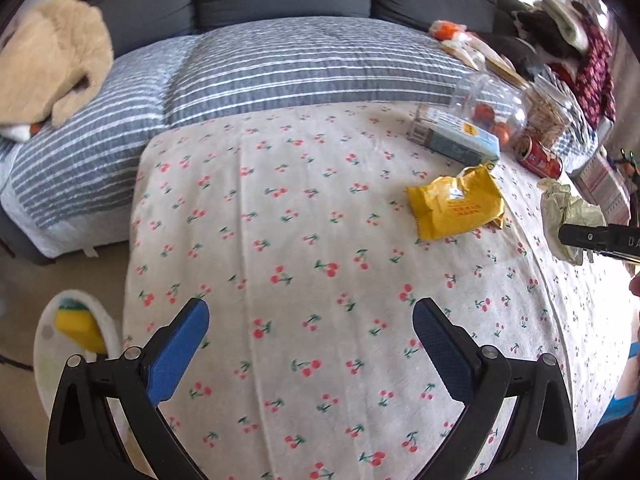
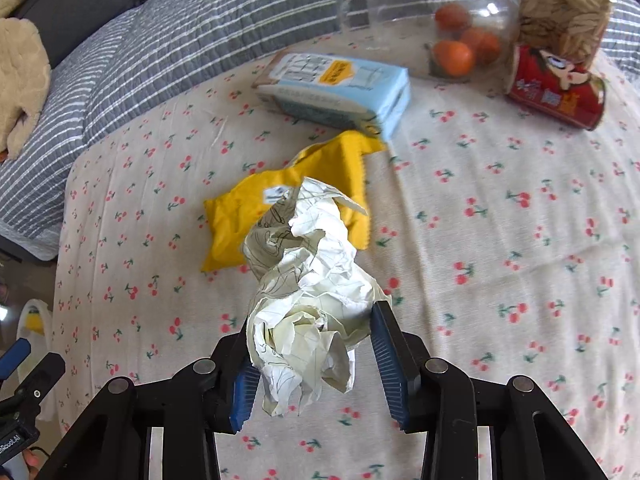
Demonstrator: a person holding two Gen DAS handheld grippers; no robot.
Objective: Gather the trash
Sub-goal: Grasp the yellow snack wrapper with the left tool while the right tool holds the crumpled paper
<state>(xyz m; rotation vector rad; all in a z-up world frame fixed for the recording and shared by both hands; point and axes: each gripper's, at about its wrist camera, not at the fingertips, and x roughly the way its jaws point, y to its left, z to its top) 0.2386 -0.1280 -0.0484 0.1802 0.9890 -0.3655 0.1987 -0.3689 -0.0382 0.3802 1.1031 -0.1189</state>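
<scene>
Crumpled paper point(image 2: 308, 300) is squeezed between the blue pads point(image 2: 390, 364) of the right gripper point(image 2: 316, 364) and is held up off the table. Black lines are drawn on the paper, which sticks out past the fingertips. Under and behind it, a yellow snack packet point(image 2: 228, 236) is seen lying flat on the cherry-print tablecloth point(image 2: 500, 240), and one corner of the packet is hidden by the paper. Just past the packet, a light blue carton point(image 2: 340, 88) is laid on its side. Behind the carton, a clear jar point(image 2: 432, 20) with small oranges point(image 2: 454, 58) inside is set near the table's far edge. Beside that jar, a red can point(image 2: 556, 88) is tipped on its side, and a jar of pale sticks point(image 2: 564, 12) is stood next to it. The left gripper point(image 1: 310, 344) is held wide open over a bare part of the cloth, with nothing between its blue pads point(image 1: 180, 344). From the left wrist view, the same paper is seen at the far right, clamped in the black tip of the other gripper. Down by the table's left side, a white bag point(image 1: 80, 344) with something yellow in it is seen on the floor. A striped grey quilt point(image 1: 280, 68) is spread on the sofa behind the table.
</scene>
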